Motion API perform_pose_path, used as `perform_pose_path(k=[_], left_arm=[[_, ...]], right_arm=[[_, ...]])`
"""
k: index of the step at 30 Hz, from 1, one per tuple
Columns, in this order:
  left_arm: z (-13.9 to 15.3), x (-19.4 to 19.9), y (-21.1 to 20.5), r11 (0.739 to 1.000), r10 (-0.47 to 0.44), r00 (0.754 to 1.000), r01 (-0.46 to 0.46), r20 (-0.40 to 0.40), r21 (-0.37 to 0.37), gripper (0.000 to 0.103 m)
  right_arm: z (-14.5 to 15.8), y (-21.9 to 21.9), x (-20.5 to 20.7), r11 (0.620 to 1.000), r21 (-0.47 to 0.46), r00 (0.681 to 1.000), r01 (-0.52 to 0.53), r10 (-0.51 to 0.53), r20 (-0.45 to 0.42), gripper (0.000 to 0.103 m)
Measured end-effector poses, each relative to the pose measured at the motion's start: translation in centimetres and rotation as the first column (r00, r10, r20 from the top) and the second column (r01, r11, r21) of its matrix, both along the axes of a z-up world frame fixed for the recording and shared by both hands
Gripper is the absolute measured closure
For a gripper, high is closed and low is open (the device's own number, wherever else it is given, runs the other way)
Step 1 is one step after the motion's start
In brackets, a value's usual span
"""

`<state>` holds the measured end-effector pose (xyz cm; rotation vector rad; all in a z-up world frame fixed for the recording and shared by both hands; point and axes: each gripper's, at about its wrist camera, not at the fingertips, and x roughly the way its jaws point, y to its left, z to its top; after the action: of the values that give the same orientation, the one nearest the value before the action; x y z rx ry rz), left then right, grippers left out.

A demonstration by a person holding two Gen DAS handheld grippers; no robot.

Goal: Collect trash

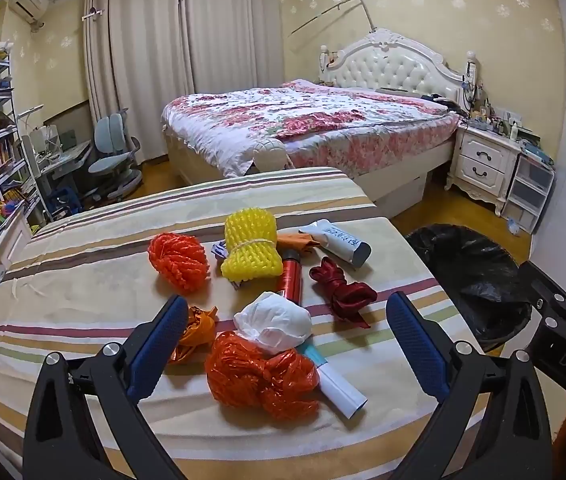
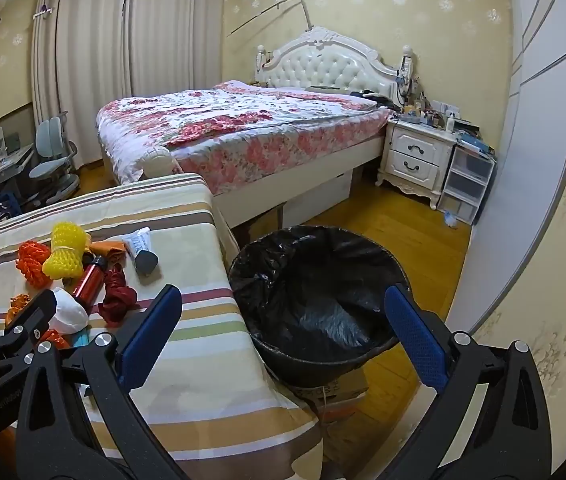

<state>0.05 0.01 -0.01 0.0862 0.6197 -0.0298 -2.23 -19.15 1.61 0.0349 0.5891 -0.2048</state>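
Note:
Trash lies on a striped tablecloth [image 1: 83,280]: an orange plastic bag [image 1: 259,376], a white crumpled wad [image 1: 275,320], a yellow foam net [image 1: 249,250], an orange foam net [image 1: 177,260], a red can [image 1: 291,276], a dark red ribbon [image 1: 341,288], a white tube [image 1: 339,240], a small orange wrapper [image 1: 195,330] and a paper roll [image 1: 339,390]. My left gripper [image 1: 287,344] is open, over the orange bag and white wad. My right gripper [image 2: 283,340] is open and empty, over the near rim of the black-lined bin [image 2: 319,280].
The bin stands on a cardboard box [image 2: 335,390] just right of the table. A floral bed [image 1: 303,128], a white nightstand [image 1: 483,160], plastic drawers [image 1: 531,188], and a desk with chair [image 1: 111,152] stand behind. The floor is wood.

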Motion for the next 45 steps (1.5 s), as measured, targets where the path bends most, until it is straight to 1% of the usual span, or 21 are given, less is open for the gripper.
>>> perform_pose_path(k=[4,7,12,13,18,45], left_arm=[[0.0,0.0,0.1,1.0,0.004,1.0,-0.004,-0.003,-0.009,0.006],[0.1,0.0,-0.1,1.0,0.005,1.0,-0.005,0.002,-0.002,0.006],[0.5,-0.5,-0.4,1.0,0.009,1.0,-0.009,0.007,-0.004,0.006],[0.6,-0.2,0.2,1.0,0.013,1.0,-0.013,0.001,-0.018,0.006],[0.8,-0.1,0.1,1.0,0.015,1.0,-0.015,-0.004,-0.017,0.006],[-0.2,0.0,0.1,1.0,0.016,1.0,-0.016,-0.006,-0.02,0.006]], right_arm=[[-0.1,-0.1,0.0,1.0,-0.001,1.0,0.003,-0.003,-0.005,0.004],[-0.1,0.0,-0.1,1.0,0.001,1.0,0.005,-0.005,-0.008,0.004],[-0.1,0.9,0.1,1.0,-0.001,1.0,0.0,0.0,-0.008,0.004],[-0.3,0.1,0.0,1.0,0.011,1.0,0.0,0.0,-0.013,0.004],[-0.2,0.0,0.0,1.0,0.013,1.0,0.001,-0.001,-0.015,0.004],[-0.4,-0.2,0.0,1.0,0.015,1.0,0.002,-0.002,-0.023,0.004]])
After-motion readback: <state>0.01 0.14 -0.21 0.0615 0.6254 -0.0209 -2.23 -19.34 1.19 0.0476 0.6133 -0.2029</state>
